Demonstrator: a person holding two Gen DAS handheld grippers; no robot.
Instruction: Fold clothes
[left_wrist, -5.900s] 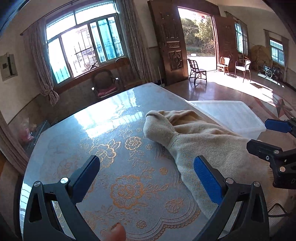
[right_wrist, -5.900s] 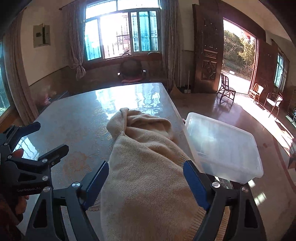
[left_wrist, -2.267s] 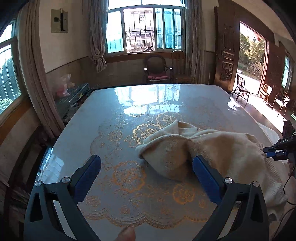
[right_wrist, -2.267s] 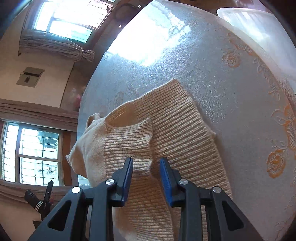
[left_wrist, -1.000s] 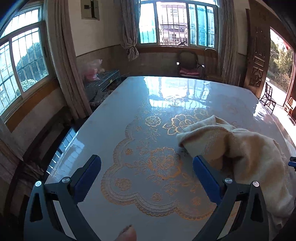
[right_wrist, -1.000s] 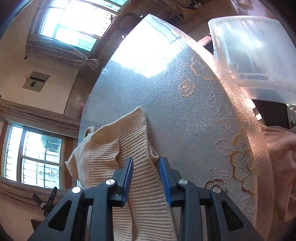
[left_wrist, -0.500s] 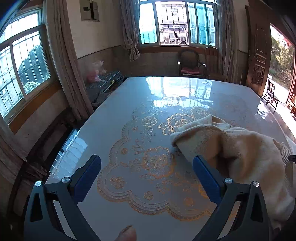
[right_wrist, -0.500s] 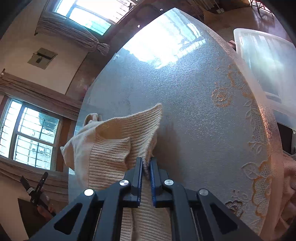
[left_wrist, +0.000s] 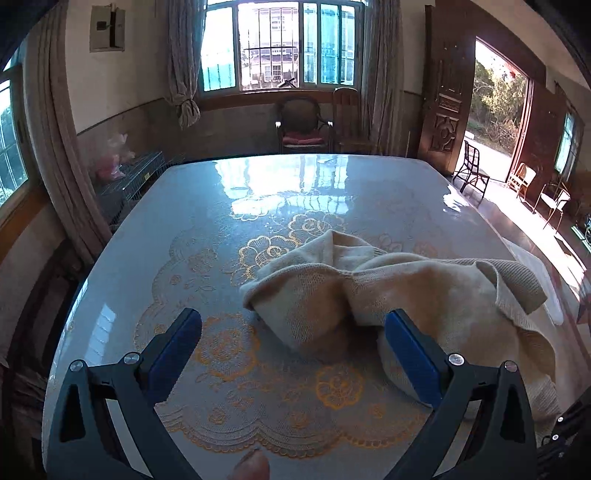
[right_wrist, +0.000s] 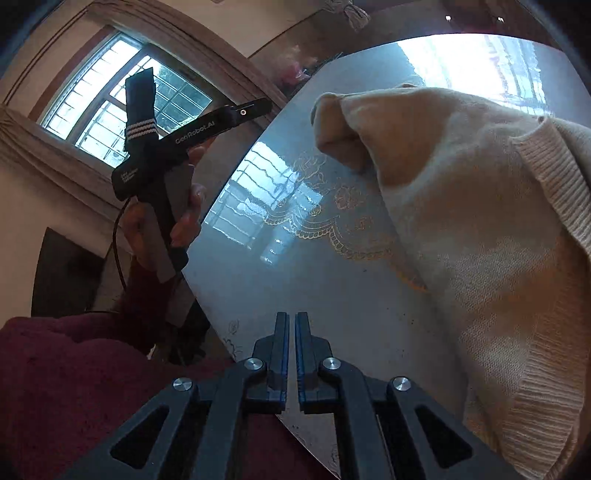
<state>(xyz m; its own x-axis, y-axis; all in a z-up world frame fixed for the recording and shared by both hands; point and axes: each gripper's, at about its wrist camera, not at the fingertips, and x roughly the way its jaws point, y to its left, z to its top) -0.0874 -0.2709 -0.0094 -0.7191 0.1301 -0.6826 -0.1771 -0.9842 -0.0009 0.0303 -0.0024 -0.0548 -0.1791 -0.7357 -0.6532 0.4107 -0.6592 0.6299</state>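
We see that the left gripper (left_wrist: 291, 334) has swung since a second ago: the table (left_wrist: 122, 266) now lies square before it, and the window (left_wrist: 280, 44) sits at top centre where it was off to the right. Its two blue pads stand wide apart, exactly as before, with nothing between them; the right pad rests just beside the sweater (left_wrist: 399, 295). From the other camera we see a hand (right_wrist: 184, 218) gripping that gripper's handle above a dark red sleeve (right_wrist: 74, 387).

The right gripper (right_wrist: 291, 354) has changed most. A second ago its jaws were partly open astride the ribbed hem; half a second ago they pinched it. Now they stand together with only a slit between them and no cloth in it, over bare table near the front edge. The sweater lies crumpled to the right of that gripper, one ribbed edge folded over on top.

We count one cream sweater, two grippers, one table with a gold flower pattern, one armchair (left_wrist: 303, 125) under the window, and three light chairs by the open door (left_wrist: 498, 110) at far right.
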